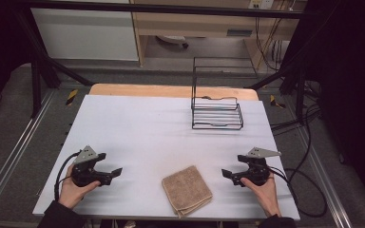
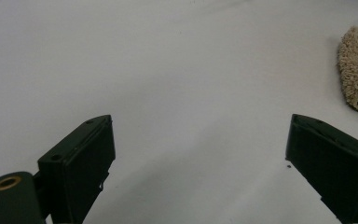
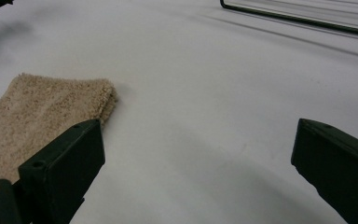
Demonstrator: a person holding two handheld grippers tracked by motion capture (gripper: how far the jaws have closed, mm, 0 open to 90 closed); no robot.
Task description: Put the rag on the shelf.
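The folded towel was a plain tan, fuzzy and unpatterned; it lay on a pale grey-white table edged with light wood at the far side. The wire rack was black, as were both grippers' jaws

The towel lies on the table near its front edge, between the left gripper and the right gripper, apart from both. The rack stands on the table toward the far right, well behind the towel. Each gripper rests low over the table, jaws facing the towel.
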